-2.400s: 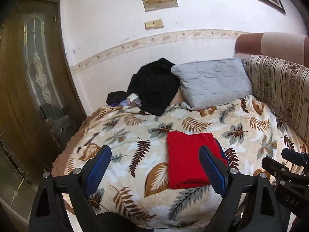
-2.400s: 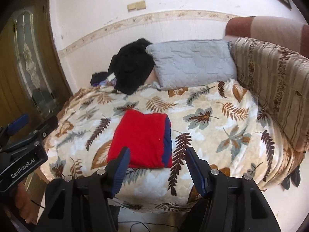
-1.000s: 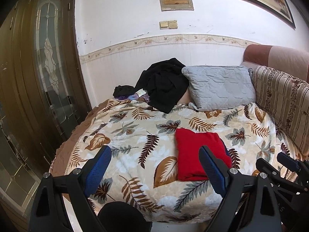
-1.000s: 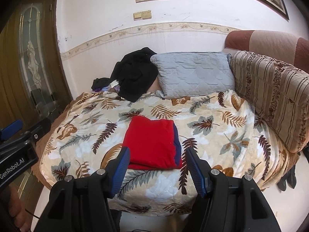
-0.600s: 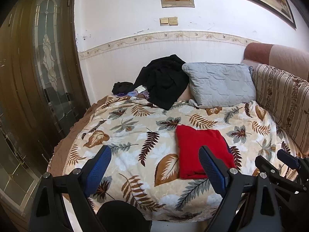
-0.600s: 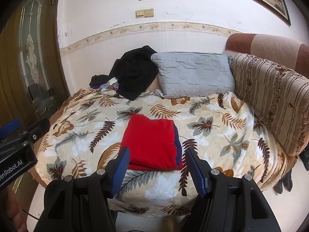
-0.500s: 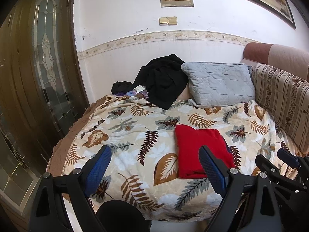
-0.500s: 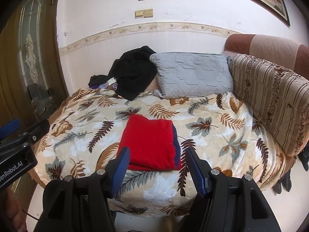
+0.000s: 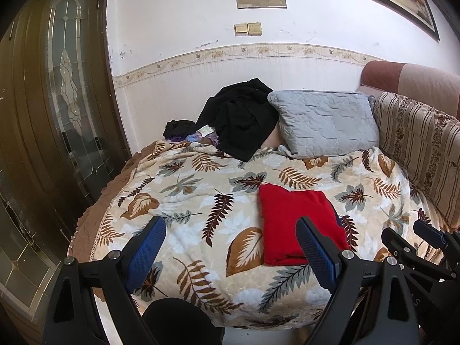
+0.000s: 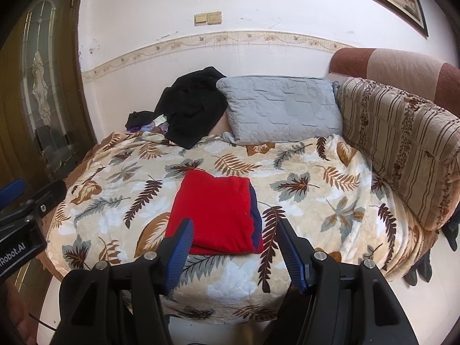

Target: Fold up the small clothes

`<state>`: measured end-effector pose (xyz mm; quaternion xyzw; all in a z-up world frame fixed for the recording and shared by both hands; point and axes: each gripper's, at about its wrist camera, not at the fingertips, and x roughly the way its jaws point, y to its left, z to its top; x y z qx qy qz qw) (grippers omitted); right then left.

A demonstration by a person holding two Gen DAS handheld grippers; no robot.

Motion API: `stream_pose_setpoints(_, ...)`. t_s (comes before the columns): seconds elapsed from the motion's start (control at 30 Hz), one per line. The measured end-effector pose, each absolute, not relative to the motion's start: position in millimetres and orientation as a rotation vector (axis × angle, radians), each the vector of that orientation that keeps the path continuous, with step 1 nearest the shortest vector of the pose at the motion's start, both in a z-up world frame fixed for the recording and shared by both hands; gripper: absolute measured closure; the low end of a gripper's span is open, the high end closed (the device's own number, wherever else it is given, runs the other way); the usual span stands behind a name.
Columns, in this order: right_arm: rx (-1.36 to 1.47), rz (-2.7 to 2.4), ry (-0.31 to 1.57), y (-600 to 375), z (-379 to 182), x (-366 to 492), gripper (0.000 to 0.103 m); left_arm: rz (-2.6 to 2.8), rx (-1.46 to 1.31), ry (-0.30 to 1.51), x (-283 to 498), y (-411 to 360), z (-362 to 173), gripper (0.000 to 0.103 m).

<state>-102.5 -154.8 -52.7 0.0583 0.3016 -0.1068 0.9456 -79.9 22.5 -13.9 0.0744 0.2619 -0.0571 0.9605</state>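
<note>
Garment: red folded garment (image 10: 217,214) lies flat near the middle of the leaf-print blanket (image 10: 302,172) on the bed, a dark blue layer showing along its right edge.
Left gripper (image 9: 230,250): fingers spread wide, nothing between them — held off the bed's near edge.
Right gripper (image 10: 233,251): fingers apart, empty, clear of the garment.
Behind: grey pillow (image 10: 281,109) beside a black heap of clothes (image 10: 192,109) against the wall.

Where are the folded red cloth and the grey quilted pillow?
Folded red cloth (image 10: 215,210), right wrist view, middle of its top face.
Grey quilted pillow (image 9: 325,123), left wrist view, centre of its front.
</note>
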Motion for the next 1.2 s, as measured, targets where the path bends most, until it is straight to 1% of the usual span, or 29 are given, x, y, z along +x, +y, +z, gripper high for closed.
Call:
stream_pose_setpoints(0.8,0.106,-0.212,0.658,-155.7,-59.6,-70.7,0.039,-0.134,0.15,0.587,-49.5,18.2,-23.3,0.011)
stream_pose_setpoints(1.2,0.112,-0.218,0.699,-159.7,-74.0,-55.5,0.039,-0.147,0.171,0.611,-36.5,10.3,-32.5,0.011)
